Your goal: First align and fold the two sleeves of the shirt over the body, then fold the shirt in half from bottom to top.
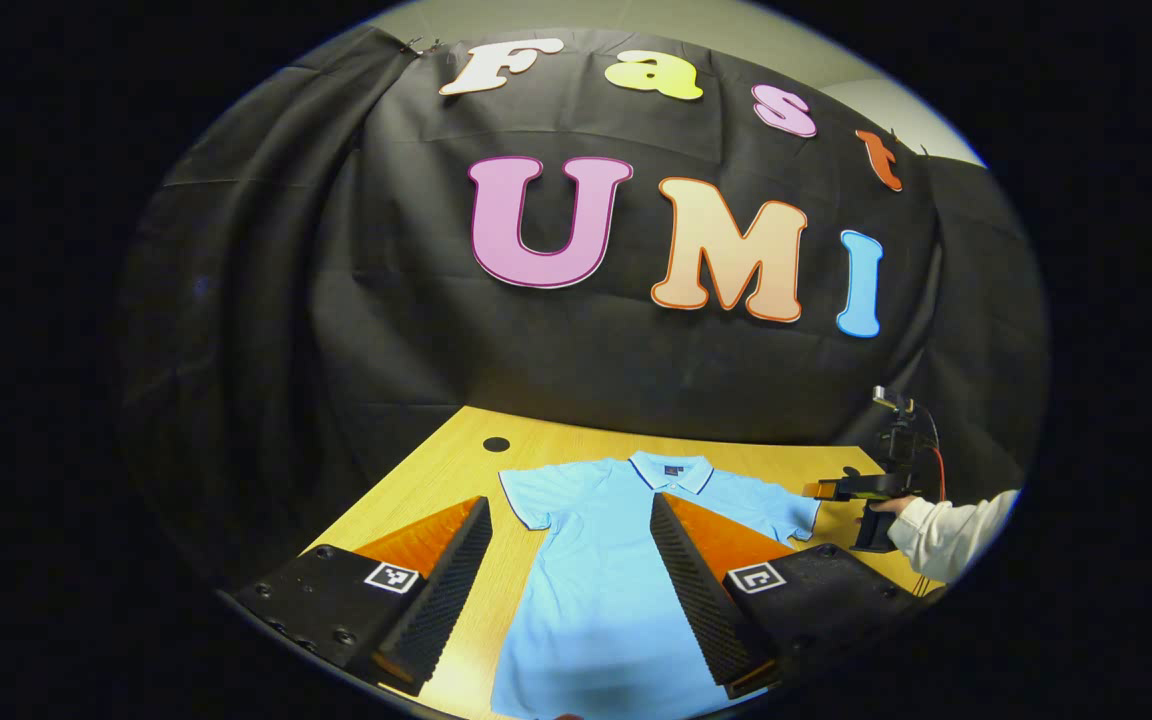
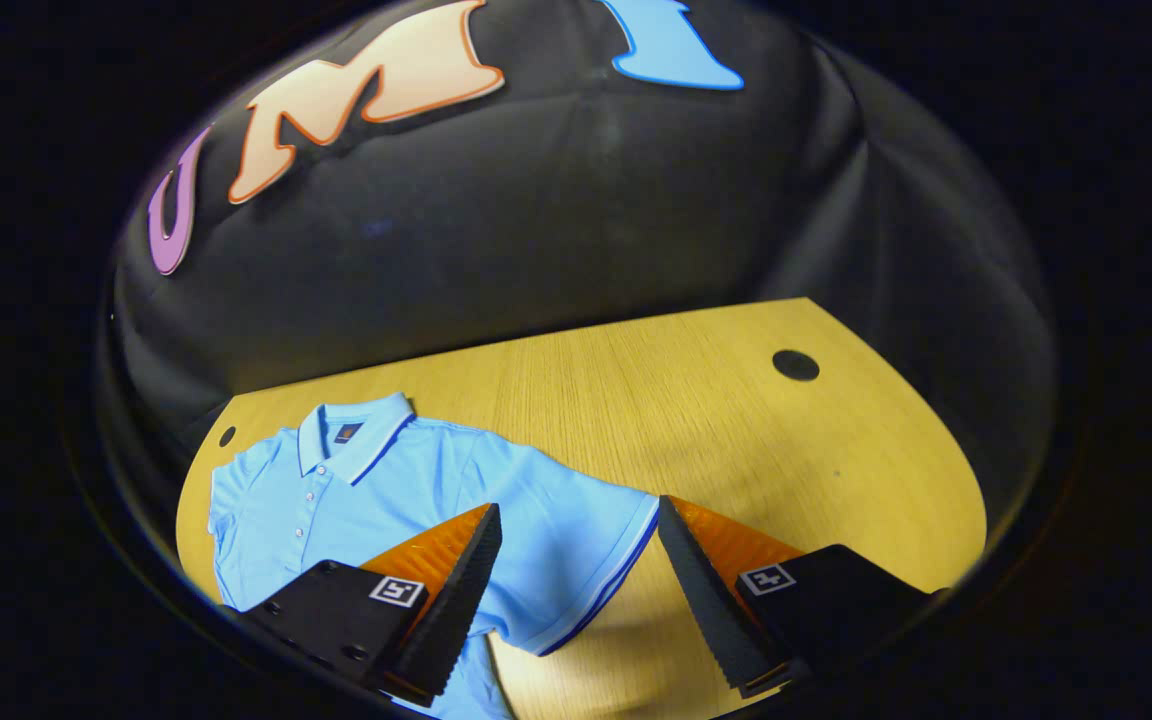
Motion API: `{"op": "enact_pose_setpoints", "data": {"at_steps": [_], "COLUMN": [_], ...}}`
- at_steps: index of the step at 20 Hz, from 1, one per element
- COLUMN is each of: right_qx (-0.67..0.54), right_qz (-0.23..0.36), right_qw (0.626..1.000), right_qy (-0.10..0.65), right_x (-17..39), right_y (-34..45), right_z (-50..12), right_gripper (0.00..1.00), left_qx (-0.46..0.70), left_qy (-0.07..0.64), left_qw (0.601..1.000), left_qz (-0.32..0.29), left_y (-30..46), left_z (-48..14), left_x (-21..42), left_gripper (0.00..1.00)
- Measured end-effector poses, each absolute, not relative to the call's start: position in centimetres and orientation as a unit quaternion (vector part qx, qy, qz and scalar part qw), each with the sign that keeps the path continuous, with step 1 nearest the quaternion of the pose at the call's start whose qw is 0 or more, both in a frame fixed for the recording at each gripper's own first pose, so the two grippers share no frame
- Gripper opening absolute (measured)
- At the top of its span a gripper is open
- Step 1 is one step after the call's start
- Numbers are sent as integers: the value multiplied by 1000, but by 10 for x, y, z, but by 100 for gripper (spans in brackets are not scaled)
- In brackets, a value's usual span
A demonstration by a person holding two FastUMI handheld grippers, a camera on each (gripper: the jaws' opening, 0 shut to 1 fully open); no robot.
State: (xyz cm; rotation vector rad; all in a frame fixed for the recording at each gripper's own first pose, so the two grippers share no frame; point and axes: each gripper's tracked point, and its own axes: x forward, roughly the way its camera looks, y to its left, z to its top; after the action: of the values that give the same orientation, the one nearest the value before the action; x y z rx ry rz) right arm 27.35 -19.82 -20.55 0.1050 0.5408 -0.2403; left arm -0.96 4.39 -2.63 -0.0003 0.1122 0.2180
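A light blue polo shirt (image 1: 596, 560) lies flat and face up on the wooden table (image 1: 436, 470), collar at the far end. My left gripper (image 1: 569, 503) hovers open above the shirt's body, its fingers spread over the left half of the chest. My right gripper (image 2: 578, 508) is open too, with the shirt's short sleeve (image 2: 586, 560) lying between and below its fingertips, not pinched. In the left gripper view, a hand in a white sleeve (image 1: 946, 530) holds that right gripper (image 1: 836, 490) just off the shirt's right sleeve (image 1: 786, 512). The shirt's other sleeve (image 1: 526, 495) lies spread out.
The table has a round cable hole (image 1: 496, 444) near its far left corner and another hole (image 2: 796, 365) on the right side. Bare wood (image 2: 736, 430) stretches to the right of the shirt. The black cloth wall (image 1: 336, 300) stands close behind the table.
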Motion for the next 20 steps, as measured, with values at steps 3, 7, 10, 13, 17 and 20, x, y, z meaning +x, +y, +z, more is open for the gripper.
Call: {"op": "enact_pose_setpoints", "data": {"at_steps": [3, 7, 10, 13, 17, 20], "right_qx": [60, 36, 18, 1, 4, 14], "right_qz": [-123, -121, -122, -128, -113, -115], "right_qw": [949, 943, 943, 943, 944, 944], "right_qy": [283, 308, 309, 307, 309, 310], "right_x": [283, 282, 282, 282, 284, 283], "right_y": [-204, -205, -205, -208, -197, -189], "right_z": [-221, -240, -243, -242, -244, -242], "right_gripper": [93, 97, 88, 78, 48, 13], "left_qx": [6, -2, -2, -7, -16, -16], "left_qy": [67, 68, 71, 75, 79, 74], "left_qw": [991, 991, 991, 991, 990, 990], "left_qz": [114, 112, 112, 113, 116, 119], "left_y": [45, 43, 42, 44, 50, 52], "left_z": [-30, -30, -32, -37, -41, -38], "left_x": [-5, 3, 2, 3, 1, -1], "left_gripper": [95, 96, 95, 96, 96, 95]}}
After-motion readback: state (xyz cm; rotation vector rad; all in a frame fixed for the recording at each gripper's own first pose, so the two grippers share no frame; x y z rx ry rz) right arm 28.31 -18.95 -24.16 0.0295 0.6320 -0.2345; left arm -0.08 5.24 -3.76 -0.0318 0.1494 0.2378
